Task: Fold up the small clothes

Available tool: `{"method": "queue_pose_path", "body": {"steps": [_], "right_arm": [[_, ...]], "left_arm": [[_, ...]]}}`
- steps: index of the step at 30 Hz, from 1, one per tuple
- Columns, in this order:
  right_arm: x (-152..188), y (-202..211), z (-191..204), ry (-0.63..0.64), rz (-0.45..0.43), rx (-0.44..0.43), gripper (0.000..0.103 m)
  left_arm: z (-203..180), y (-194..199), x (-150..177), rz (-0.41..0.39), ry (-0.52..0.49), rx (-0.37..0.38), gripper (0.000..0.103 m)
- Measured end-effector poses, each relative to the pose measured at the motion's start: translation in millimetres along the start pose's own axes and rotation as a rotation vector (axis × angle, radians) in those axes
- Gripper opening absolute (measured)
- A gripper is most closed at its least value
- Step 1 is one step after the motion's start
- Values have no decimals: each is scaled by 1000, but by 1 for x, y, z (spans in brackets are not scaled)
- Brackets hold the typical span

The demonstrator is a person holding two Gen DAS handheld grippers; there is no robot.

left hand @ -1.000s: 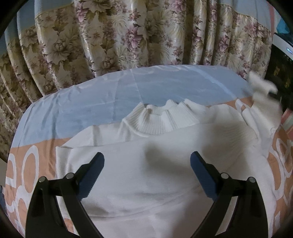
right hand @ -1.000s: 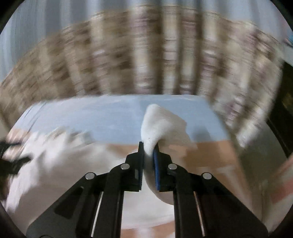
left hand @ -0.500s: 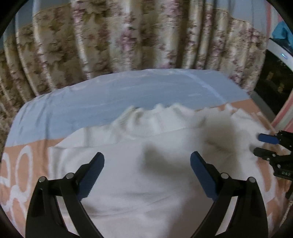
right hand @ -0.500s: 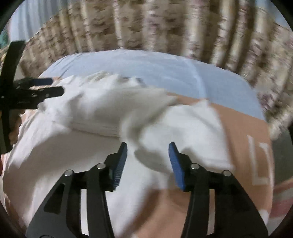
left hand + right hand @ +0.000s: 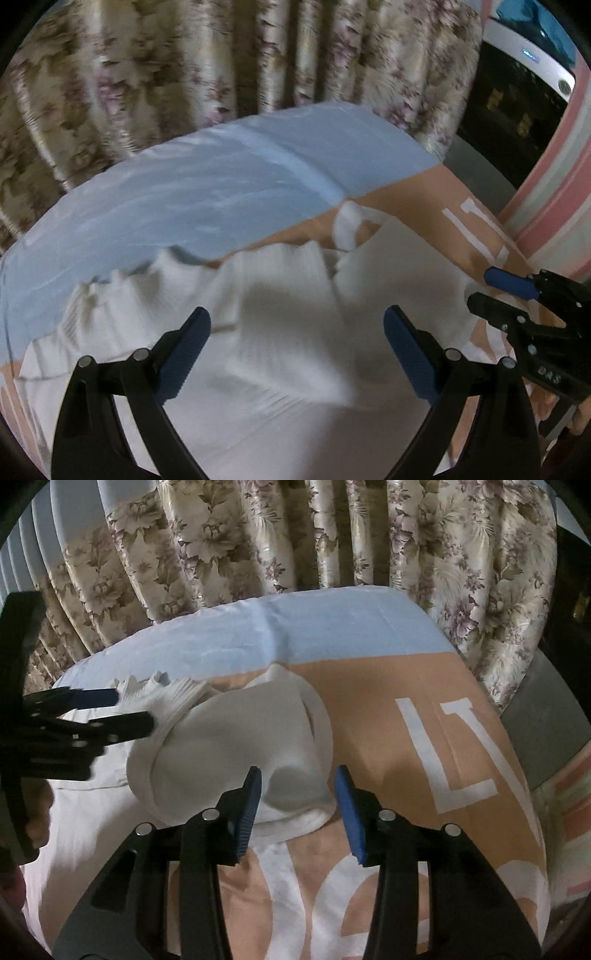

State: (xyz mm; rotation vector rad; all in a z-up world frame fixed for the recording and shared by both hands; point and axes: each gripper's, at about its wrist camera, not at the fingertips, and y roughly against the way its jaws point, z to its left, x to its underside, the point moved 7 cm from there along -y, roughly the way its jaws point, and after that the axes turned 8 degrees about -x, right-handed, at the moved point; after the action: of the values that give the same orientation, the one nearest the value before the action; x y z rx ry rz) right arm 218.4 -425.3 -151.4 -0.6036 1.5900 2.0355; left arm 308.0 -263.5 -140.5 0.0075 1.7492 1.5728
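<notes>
I'm in a home bedroom, I think: my work surface is a bed under a blue-and-peach printed sheet (image 5: 369,709), floral curtains (image 5: 258,542) hang close behind, and striped pink bedding (image 5: 554,177) lies alongside, blurred.

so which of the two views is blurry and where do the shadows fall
Left wrist view: curtain and white sweater smeared by motion blur, soft dark shadow across the knit. Right wrist view: sharp, a shadow on the folded sleeve between the right gripper pads; both views bend at the edges.
</notes>
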Motion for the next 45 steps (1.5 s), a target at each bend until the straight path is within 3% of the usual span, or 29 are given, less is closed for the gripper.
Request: {"method": "queue_pose_path", "body": {"steps": [2,3,6,9,13,16,19,23,25,27,32,35,38,42,45], "right_arm": [[4,1,-5,-17,-2,0,43],[5,0,-6,-26,-2,-3,43],[5,-1,-4,-22,1,-4,43],[3,-1,-1,-17,0,-7,43],[-2,2,9,-7,-13,-20,43],[-5,3,17,0,-16,-30,47],[-6,-1,25,0,-5,-50,47],[-6,-16,41,9,27,-79,47],[-6,-21,51,24,35,-81,47],[-5,-22,56,31,38,-88,47],[-6,-27,61,48,48,-81,48],[-5,-29,65,55,52,-83,49],[-6,-30,71,80,55,-71,50],[-6,-28,73,103,52,-58,53],[-6,-32,73,104,65,-67,53]], "left_arm": [[-6,-15,4,43,-17,-7,82],[-8,-22,7,70,-24,11,58],[-5,-28,11,63,-14,34,44],[8,-19,12,42,52,87,15],[41,16,9,-64,108,100,14],[74,50,31,-151,131,101,14],[102,61,61,-148,167,71,15],[139,51,108,-66,243,19,20],[152,51,125,-44,302,17,47],[168,61,143,-48,372,12,67],[203,84,162,-54,514,38,79],[207,84,162,-12,536,83,81],[205,65,166,103,532,64,80],[198,68,173,144,467,23,78],[184,66,178,154,346,-66,56]]}}
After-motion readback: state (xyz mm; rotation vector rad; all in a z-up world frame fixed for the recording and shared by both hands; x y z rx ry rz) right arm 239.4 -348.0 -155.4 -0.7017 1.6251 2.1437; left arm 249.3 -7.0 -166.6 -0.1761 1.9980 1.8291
